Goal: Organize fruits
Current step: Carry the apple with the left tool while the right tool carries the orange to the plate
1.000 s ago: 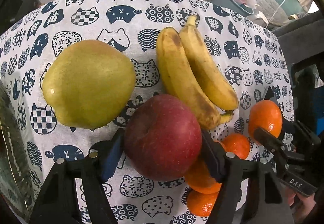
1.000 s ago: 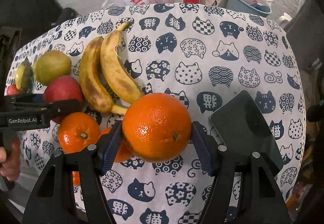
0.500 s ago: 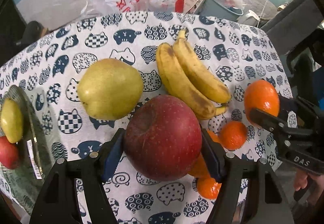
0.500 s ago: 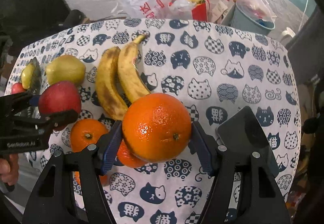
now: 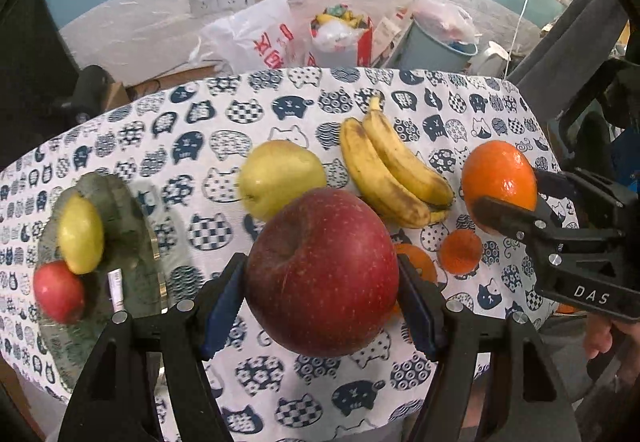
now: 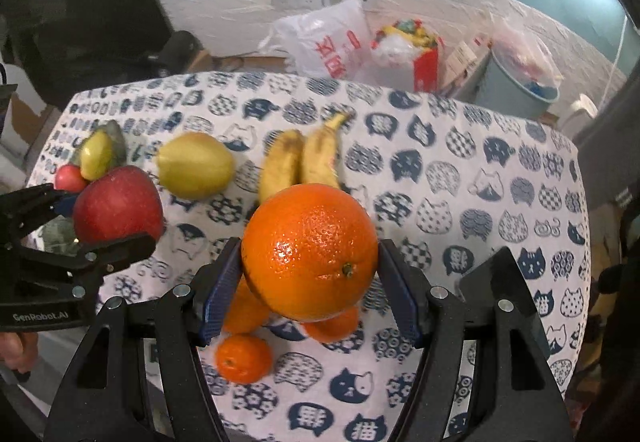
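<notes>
My left gripper (image 5: 322,298) is shut on a large red apple (image 5: 322,272) and holds it high above the table; it also shows in the right wrist view (image 6: 116,208). My right gripper (image 6: 310,282) is shut on a big orange (image 6: 310,252), also lifted, which shows in the left wrist view (image 5: 498,174). On the cat-print cloth (image 5: 200,146) lie a green pear (image 5: 280,172), two bananas (image 5: 392,170) and several small oranges (image 6: 244,358). A glass plate (image 5: 132,242) at the left holds a small yellow-green fruit (image 5: 80,236) and a small red fruit (image 5: 58,290).
A dark phone-like slab (image 6: 492,282) lies on the cloth at the right. Behind the table stand plastic bags (image 5: 256,38), a red box (image 5: 340,38) and a bin (image 5: 436,42) against the wall. A dark chair (image 5: 580,50) is at the right.
Both grippers have risen and pulled back with their fruit, so more of the table shows. The plate with two fruits has come into full view at the left.
</notes>
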A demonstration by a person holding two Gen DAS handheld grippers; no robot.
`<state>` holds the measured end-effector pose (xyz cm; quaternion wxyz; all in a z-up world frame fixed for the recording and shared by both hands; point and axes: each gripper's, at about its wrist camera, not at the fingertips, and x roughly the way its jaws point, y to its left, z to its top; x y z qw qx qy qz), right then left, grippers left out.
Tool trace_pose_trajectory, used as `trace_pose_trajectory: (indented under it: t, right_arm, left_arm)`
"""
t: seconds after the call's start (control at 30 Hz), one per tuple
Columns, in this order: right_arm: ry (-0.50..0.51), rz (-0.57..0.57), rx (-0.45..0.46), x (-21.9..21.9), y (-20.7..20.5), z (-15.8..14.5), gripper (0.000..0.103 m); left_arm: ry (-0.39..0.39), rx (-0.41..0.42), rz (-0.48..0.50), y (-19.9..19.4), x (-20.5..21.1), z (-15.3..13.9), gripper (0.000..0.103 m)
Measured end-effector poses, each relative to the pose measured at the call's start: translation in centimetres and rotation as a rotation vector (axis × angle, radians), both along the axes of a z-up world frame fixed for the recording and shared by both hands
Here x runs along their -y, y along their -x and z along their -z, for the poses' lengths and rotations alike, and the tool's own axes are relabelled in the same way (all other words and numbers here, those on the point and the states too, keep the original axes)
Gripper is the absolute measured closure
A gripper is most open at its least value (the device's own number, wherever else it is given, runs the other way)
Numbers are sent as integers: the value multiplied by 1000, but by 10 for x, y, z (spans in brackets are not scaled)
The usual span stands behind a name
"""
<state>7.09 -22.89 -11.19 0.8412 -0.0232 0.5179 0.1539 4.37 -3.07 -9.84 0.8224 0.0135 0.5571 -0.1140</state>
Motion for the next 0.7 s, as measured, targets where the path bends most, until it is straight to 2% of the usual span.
trace_pose_trajectory:
  t: [0.4, 0.7]
  right_arm:
    - [-20, -117, 45, -63, 3, -25, 35]
    - [-22, -197, 42, -113, 3, -28, 35]
  left_arm:
    - [-7, 38, -73, 21, -52, -17, 30]
    - [5, 39, -141, 33, -93, -14, 30]
